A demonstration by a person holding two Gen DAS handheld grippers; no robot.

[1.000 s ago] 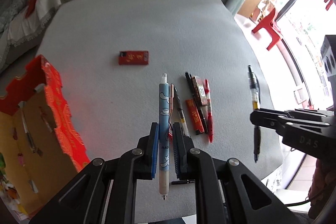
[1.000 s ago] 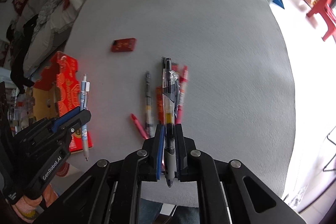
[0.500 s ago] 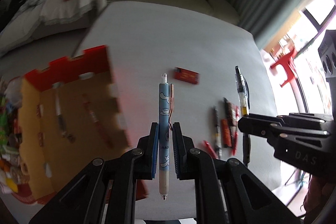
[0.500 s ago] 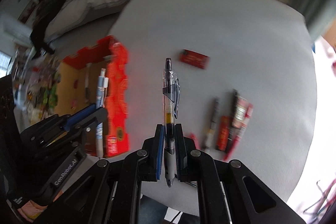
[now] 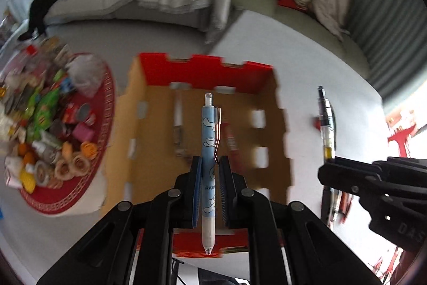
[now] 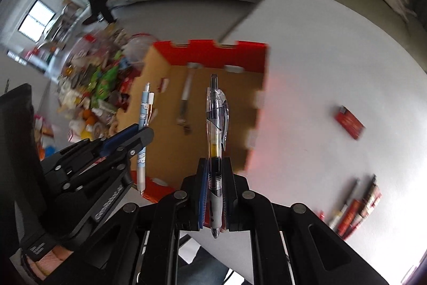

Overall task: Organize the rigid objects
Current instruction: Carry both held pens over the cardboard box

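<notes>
From the left wrist camera, the left gripper is clamped on a blue pen. The pen runs straight along the fingers, with its button end pointing away and its tip near the camera. It hangs over the open box, which already has pens lying on its floor. The pen looks light, stiff and smooth, so I think it could slip. The middle of the barrel is a good place to hold it, and that is where the pads grip.

From the right wrist camera, the right gripper is squeezed tight on a clear pen. It is held low on its rubber grip, with the button end away, over the near right corner of the box. More pens lie on the table.
</notes>
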